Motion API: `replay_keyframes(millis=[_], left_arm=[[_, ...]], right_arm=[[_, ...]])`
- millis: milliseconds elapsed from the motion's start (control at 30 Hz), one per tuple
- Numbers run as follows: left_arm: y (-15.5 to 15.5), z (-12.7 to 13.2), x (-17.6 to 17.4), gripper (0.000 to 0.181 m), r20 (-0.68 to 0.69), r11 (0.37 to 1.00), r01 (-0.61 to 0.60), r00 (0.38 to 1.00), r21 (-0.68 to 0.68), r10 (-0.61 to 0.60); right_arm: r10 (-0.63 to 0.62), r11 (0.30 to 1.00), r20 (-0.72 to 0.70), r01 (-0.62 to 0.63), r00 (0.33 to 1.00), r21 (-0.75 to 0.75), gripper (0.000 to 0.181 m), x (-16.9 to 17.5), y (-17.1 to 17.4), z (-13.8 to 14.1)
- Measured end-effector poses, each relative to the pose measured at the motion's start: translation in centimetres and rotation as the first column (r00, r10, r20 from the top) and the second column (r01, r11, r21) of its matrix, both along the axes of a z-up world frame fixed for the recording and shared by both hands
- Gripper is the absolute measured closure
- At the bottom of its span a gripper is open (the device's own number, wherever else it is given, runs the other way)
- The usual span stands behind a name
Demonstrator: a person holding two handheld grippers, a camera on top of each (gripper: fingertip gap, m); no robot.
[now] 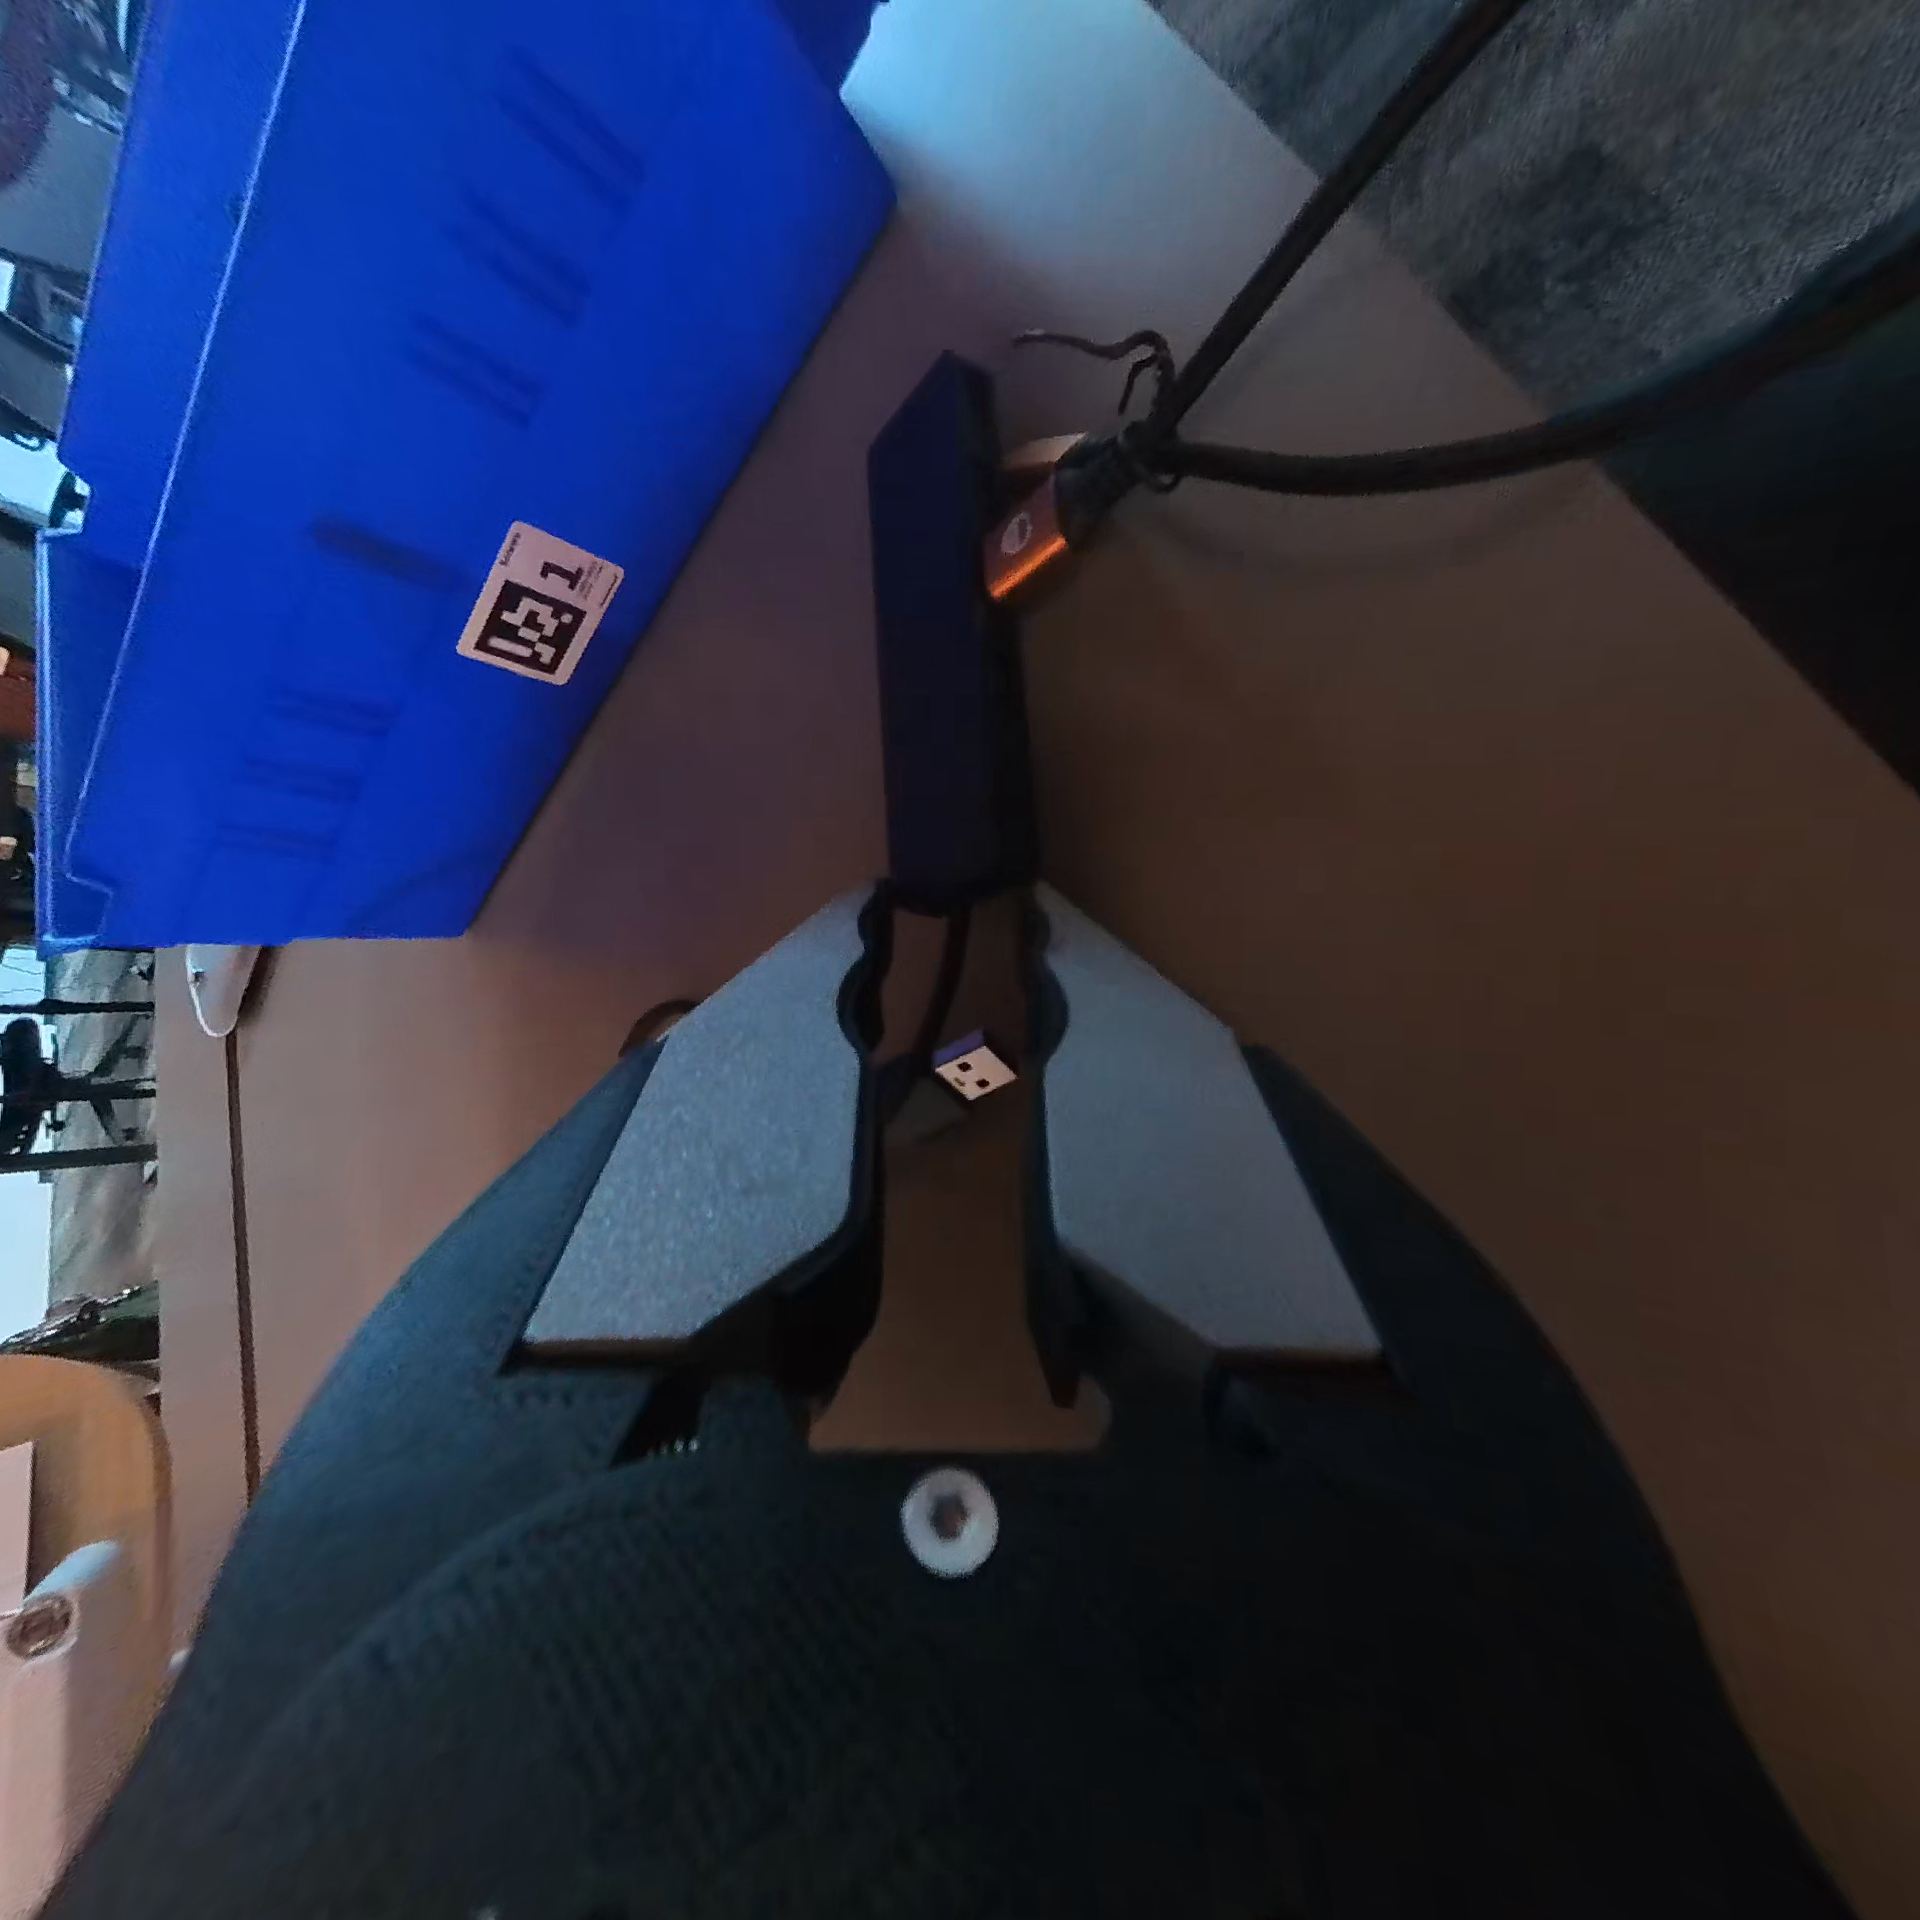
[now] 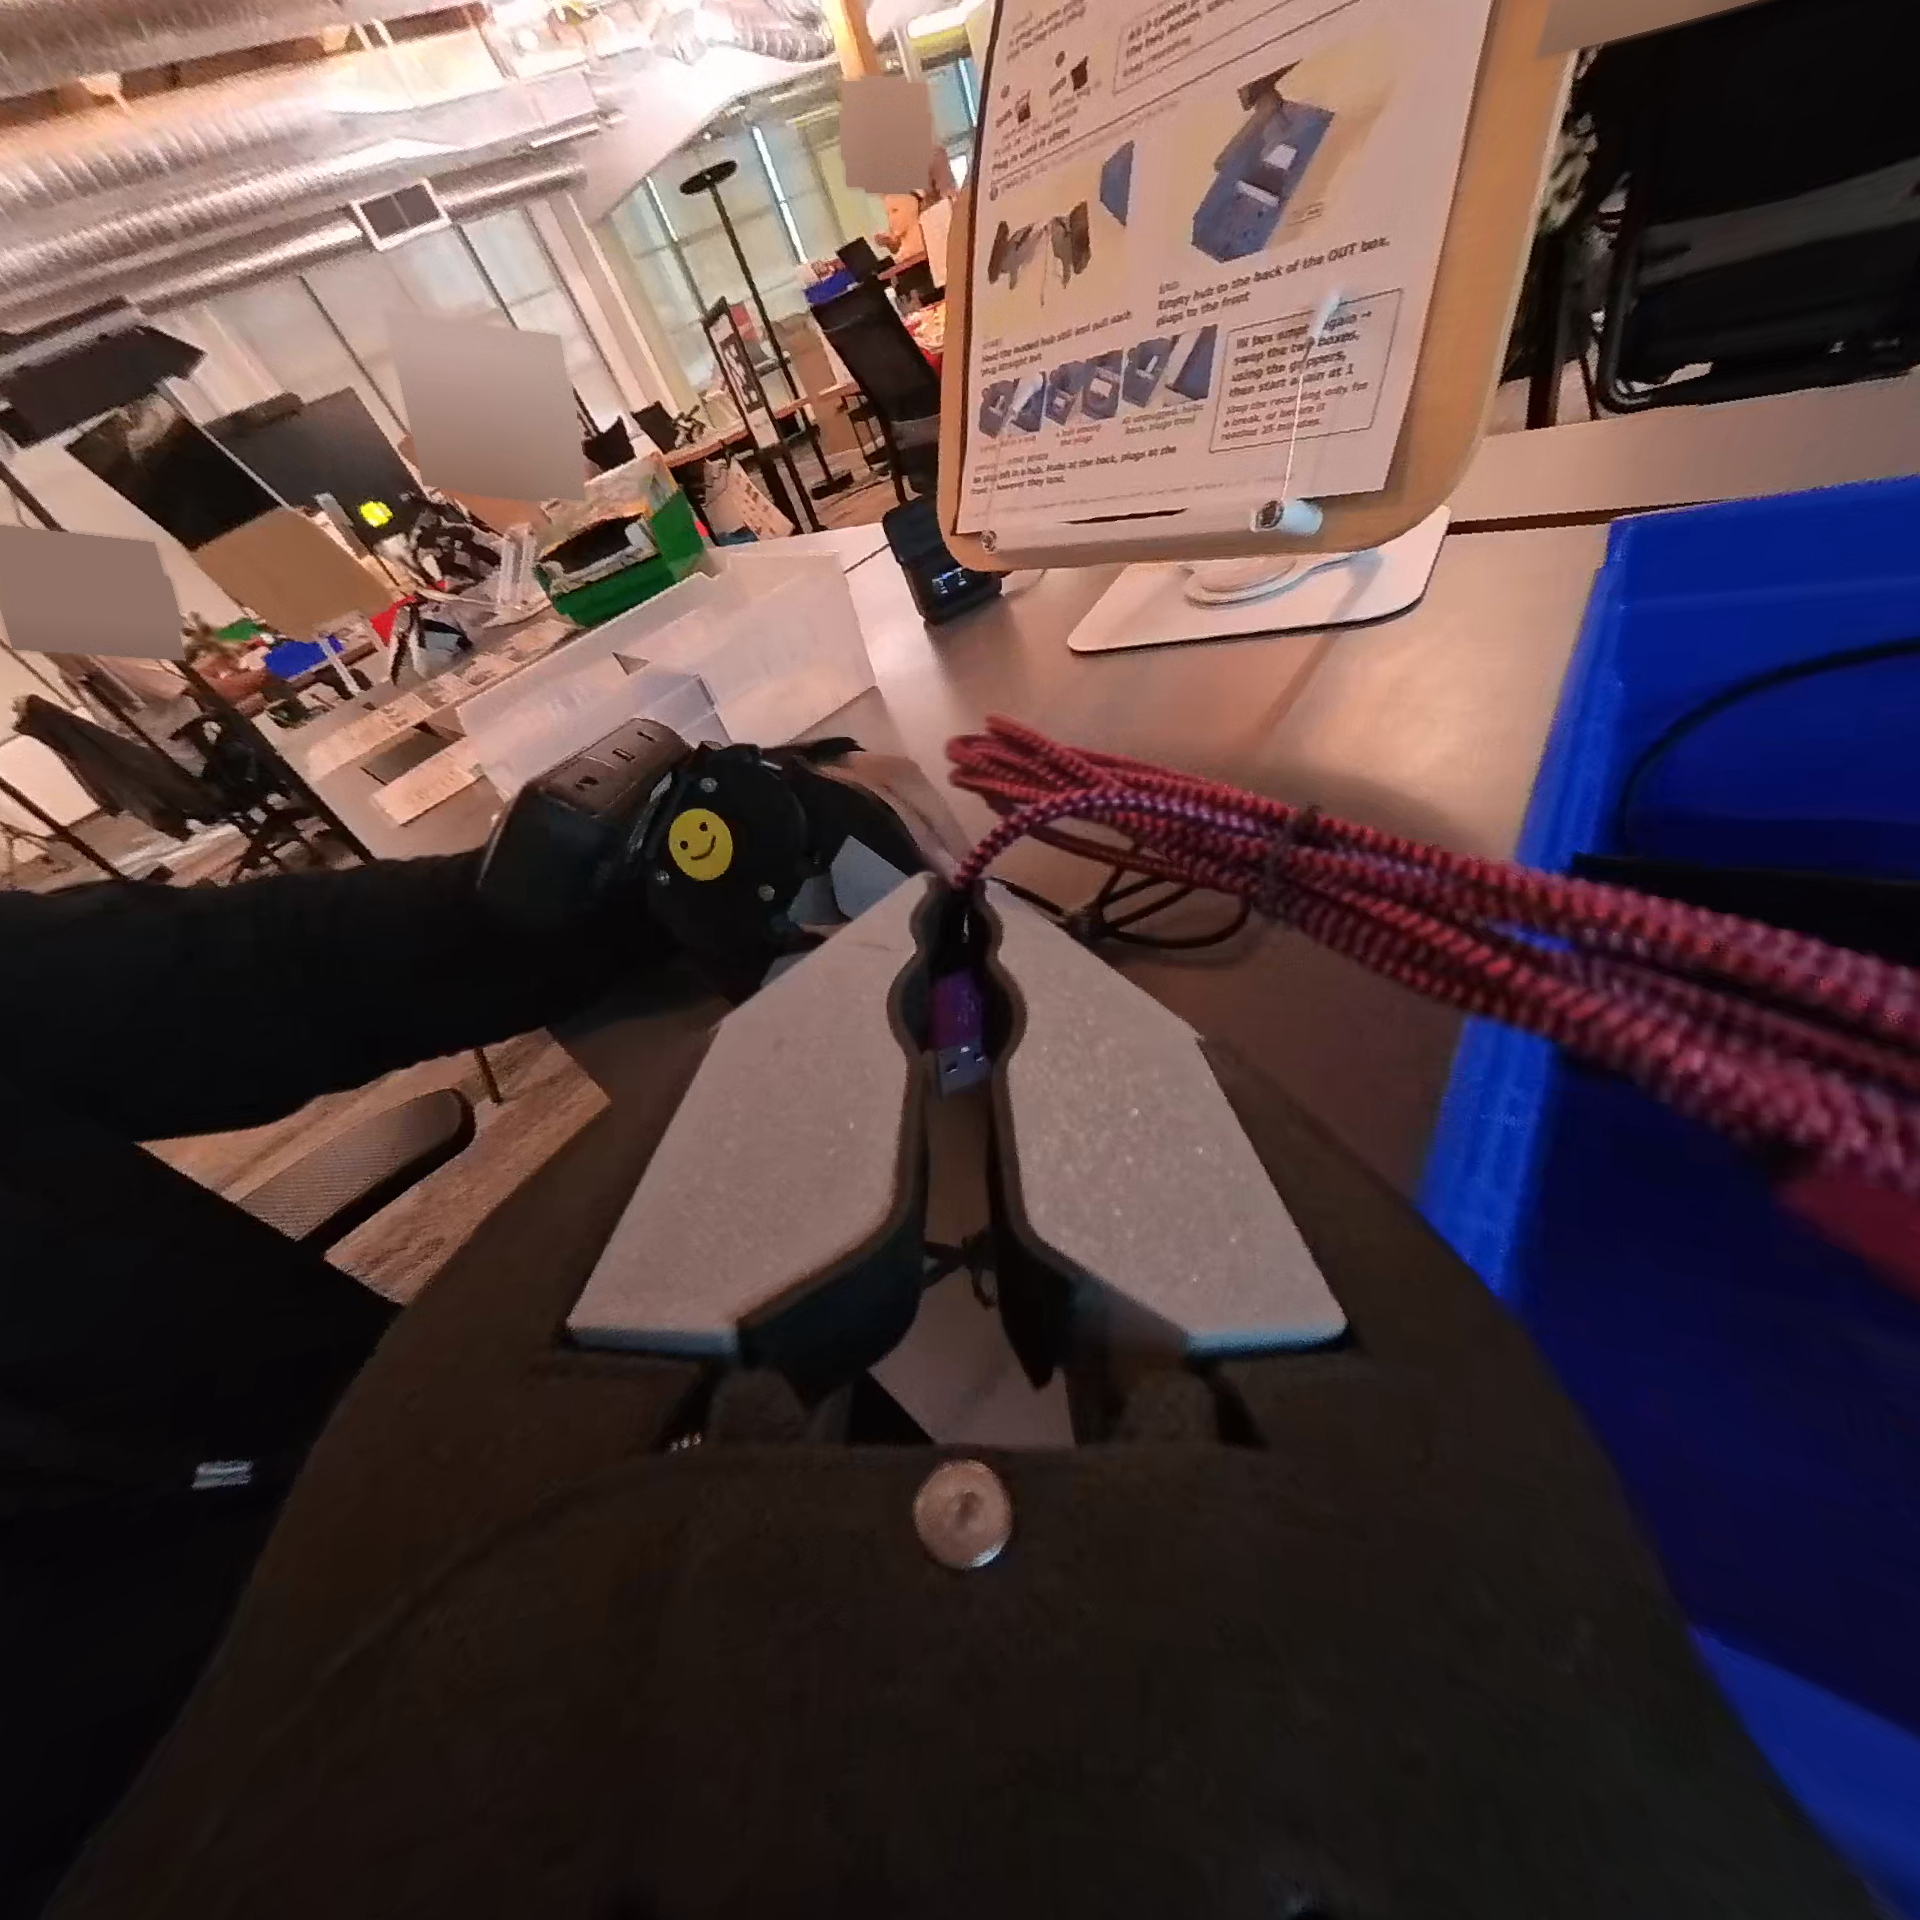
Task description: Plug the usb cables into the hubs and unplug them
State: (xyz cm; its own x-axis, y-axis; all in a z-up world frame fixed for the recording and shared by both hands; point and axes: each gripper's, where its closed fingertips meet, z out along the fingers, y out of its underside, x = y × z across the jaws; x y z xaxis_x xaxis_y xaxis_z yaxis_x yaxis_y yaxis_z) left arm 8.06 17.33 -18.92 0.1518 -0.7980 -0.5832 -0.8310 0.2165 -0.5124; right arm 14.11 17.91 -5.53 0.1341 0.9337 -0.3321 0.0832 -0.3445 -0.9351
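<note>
Open office behind; grey counter (image 2: 1195, 707) carries the work. Left tongs (image 1: 951, 925) clamp the near end of a dark hub (image 1: 935, 644), held out over the counter with an orange-shelled plug (image 1: 1029, 540) seated in its side and its own lead plug (image 1: 975, 1072) dangling between the fingers. Right tongs (image 2: 961, 904) grip a purple plug (image 2: 958, 1023) on a bundled red braided cable (image 2: 1455, 894), metal end facing the camera. Step looks like bringing it to the hub; it probably needs turning round. Blue bin (image 2: 1704, 1039) crowds the right; the left tongs sit near on the left.
</note>
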Motion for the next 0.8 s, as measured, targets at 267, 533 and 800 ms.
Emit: replay_keyframes(millis=[267,533,800], left_arm=[[-0.4,0.8,1.3,0.131,0.046,0.997,0.079,0.996,-0.01,-0.079],[1.8,0.7,1.2,0.172,-0.045,0.998,-0.033,0.998,0.046,0.035],[-4.6,3.2,-3.8,0.172,0.192,0.841,-0.039,0.967,-0.539,0.168]], right_arm=[[-0.016,0.999,0.052,0.014,0.999,0.037,0.18,-0.1,0.3,-0.4],[-0.009,1.0,0.036,0.008,0.999,0.028,0.18,-0.6,0.3,-0.4],[0.015,0.995,0.156,-0.031,0.988,0.099,0.181,-4.7,-0.4,-2.4]])
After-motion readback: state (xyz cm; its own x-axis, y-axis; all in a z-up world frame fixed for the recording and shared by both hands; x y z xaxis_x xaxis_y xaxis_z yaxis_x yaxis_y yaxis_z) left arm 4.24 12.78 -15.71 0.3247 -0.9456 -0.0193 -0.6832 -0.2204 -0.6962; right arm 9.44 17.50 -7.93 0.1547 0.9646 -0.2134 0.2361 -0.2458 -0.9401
